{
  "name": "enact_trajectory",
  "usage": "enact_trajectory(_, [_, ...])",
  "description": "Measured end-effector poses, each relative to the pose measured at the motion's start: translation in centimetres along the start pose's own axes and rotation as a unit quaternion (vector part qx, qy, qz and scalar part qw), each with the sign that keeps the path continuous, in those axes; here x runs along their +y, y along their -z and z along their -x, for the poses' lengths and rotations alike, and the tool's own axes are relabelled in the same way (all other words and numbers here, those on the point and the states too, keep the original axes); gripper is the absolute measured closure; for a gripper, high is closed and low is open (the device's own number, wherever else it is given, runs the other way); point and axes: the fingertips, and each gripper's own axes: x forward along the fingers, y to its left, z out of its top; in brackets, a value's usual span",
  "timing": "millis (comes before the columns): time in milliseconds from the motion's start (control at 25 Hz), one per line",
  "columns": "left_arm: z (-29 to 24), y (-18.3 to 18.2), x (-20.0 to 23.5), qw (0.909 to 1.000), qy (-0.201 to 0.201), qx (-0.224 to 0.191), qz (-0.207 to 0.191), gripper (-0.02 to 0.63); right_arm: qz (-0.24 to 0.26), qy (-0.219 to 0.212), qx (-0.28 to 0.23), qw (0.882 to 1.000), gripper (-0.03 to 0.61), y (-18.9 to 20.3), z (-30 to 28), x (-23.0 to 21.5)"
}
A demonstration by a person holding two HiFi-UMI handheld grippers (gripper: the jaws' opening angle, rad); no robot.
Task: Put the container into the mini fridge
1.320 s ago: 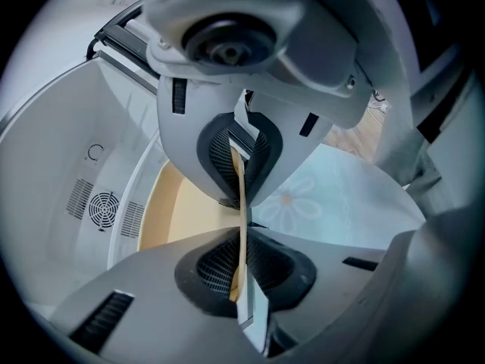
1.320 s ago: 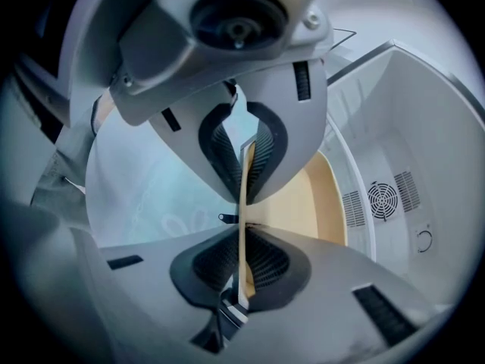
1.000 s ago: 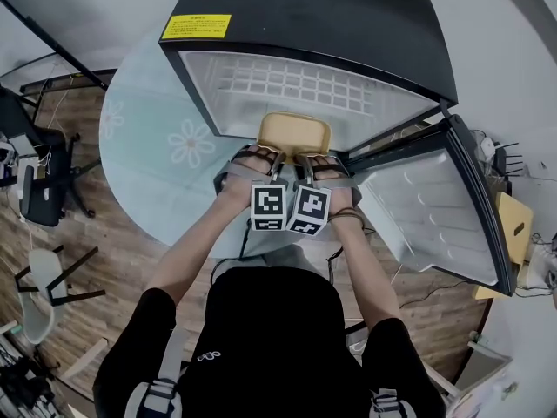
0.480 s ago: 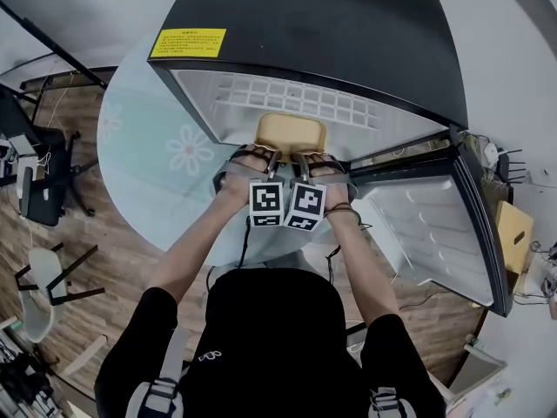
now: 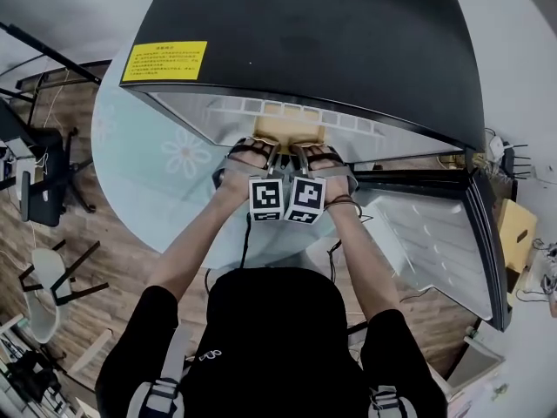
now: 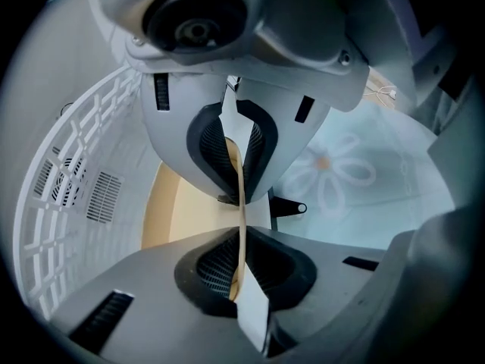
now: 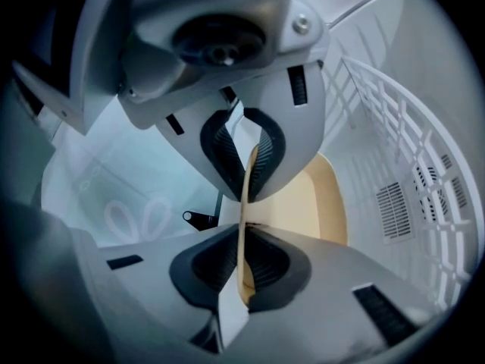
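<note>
The left claw (image 6: 241, 212) is nearly closed, its ribbed pads pinching the thin near wall of the beige container (image 6: 173, 212), and the right claw (image 7: 244, 214) grips the same wall just beside it in the same way. Both hold one edge, so the tub hangs out ahead of them like a tray. It looks like light, stiff, thin-walled plastic with a smooth skin that could slip or flex if the pinch slackens. Taking the rim with two claws side by side seems the sound way to keep it level, though the far end may dip. The container now sits inside the mini fridge (image 5: 305, 42), over its white wire shelf (image 6: 68, 180), which stands on the glass desk (image 5: 165, 177) with its door (image 5: 426, 233) swung wide. A second ago most of the tub showed at the opening; now only a strip peeks out beneath the fridge's top edge, the arms having pushed farther in
</note>
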Motion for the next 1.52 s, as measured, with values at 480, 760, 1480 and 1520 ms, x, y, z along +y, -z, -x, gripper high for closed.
enact_trajectory(480, [-1.9, 0.4, -0.7, 0.9999, 0.015, -0.002, 0.003, 0.584, 0.005, -0.017, -0.006, 1.000, 0.558, 0.4, -1.9, 0.4])
enact_trajectory(760, [-2.4, 0.8, -0.5, 0.9998, 0.008, -0.002, 0.016, 0.531, -0.016, -0.035, -0.024, 0.999, 0.462, 0.0, -1.9, 0.6])
enact_trajectory(1480, [4.3, -0.2, 3.6, 0.9711, -0.097, -0.081, 0.203, 0.527, -0.127, 0.064, -0.059, 0.988, 0.482, -0.3, 4.2, -1.9])
enact_trajectory(1520, [5.0, -0.1, 3.9, 0.9661, -0.106, -0.084, 0.220, 0.537, -0.137, 0.071, -0.063, 0.986, 0.488, -0.4, 4.9, -2.1])
